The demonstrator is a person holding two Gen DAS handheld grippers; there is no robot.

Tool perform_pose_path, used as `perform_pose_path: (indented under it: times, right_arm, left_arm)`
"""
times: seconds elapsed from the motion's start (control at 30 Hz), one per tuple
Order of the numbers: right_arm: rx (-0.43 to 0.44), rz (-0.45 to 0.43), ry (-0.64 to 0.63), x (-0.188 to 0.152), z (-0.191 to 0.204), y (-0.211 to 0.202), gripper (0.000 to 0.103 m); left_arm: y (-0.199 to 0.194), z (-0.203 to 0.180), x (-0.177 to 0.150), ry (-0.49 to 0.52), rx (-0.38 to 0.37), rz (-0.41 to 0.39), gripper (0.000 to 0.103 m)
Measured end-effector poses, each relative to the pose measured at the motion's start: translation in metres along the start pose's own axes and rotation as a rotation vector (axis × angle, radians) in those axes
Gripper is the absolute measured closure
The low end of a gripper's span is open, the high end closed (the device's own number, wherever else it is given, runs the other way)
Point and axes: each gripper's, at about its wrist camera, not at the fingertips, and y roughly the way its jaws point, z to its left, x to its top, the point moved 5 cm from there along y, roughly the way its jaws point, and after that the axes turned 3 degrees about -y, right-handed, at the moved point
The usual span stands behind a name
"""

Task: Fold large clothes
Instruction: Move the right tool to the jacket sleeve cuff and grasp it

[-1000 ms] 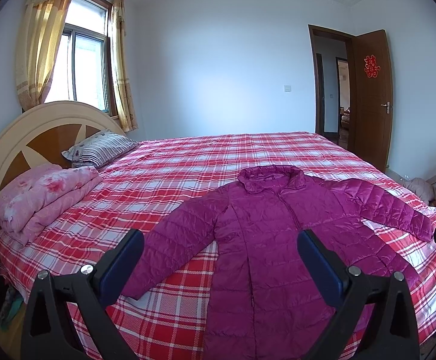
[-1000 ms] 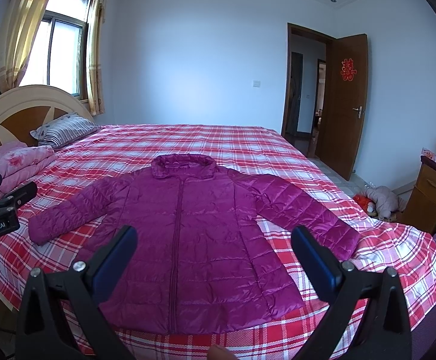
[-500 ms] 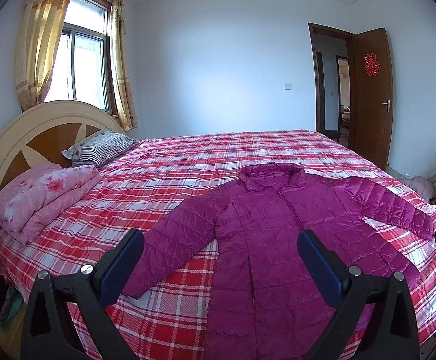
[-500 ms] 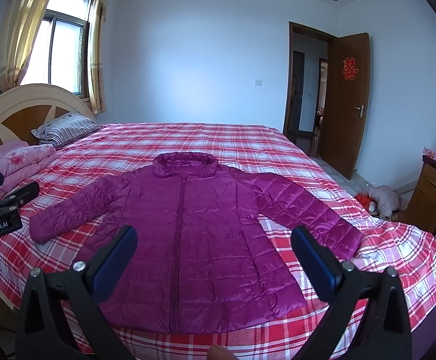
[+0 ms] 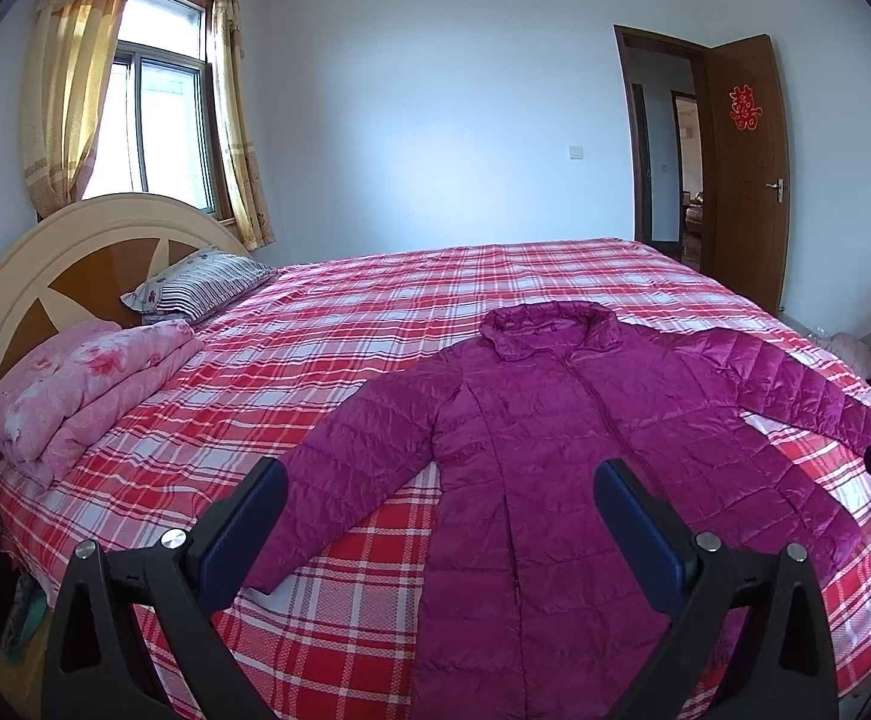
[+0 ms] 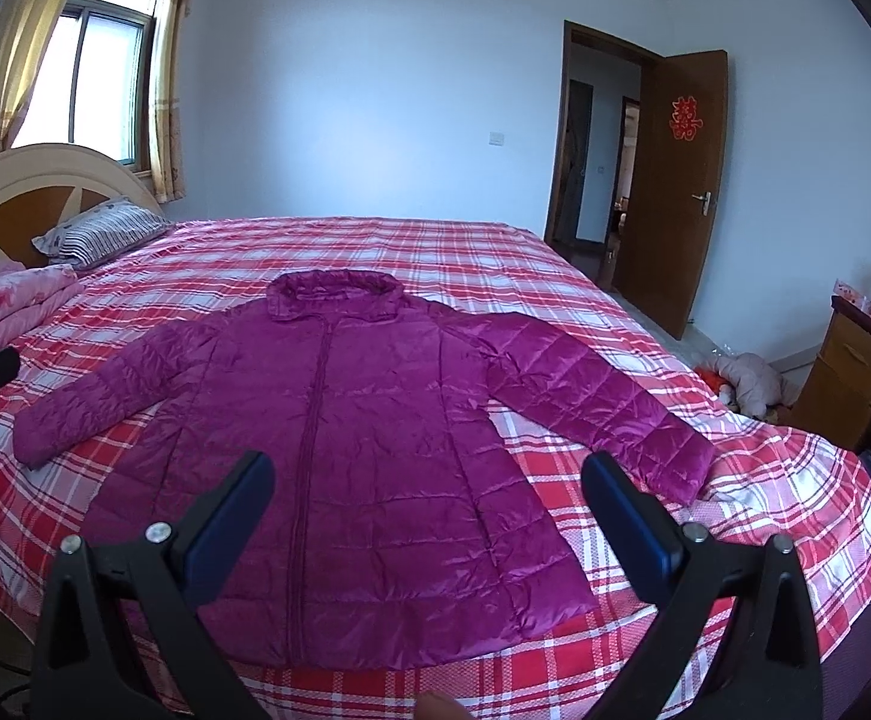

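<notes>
Both views slightly nearer; jacket [image 6: 363, 450] hem behind left gripper [image 5: 435, 531].

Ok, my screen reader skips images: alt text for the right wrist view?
A magenta quilted puffer jacket lies flat, zipped, sleeves spread, on a red-and-white plaid bed. The open right gripper hovers above its hem, touching nothing.

jacket [image 6: 375, 450] flat on bed [image 6: 465, 252], pillow [image 6: 105, 234] at headboard [image 6: 9, 192]
</notes>
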Motion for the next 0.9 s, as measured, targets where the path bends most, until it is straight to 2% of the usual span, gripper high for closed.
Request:
perform_pose_path:
  times: [0.27, 0.73, 0.9]
  right_arm:
    - [-0.063, 0.038, 0.035, -0.015, -0.035, 0.034, 0.0]
    - [-0.201, 0.154, 0.075, -0.047, -0.119, 0.101, 0.0]
    - [-0.251, 0.223, 0.128, -0.056, -0.166, 0.134, 0.0]
  left_arm:
    - [0.041, -0.011, -0.007, 0.038, 0.021, 0.012, 0.001]
    - [0.144, -0.048, -0.021, 0.102, 0.026, 0.069, 0.001]
    - [0.188, -0.042, -0.024, 0.119, 0.078, 0.105, 0.001]
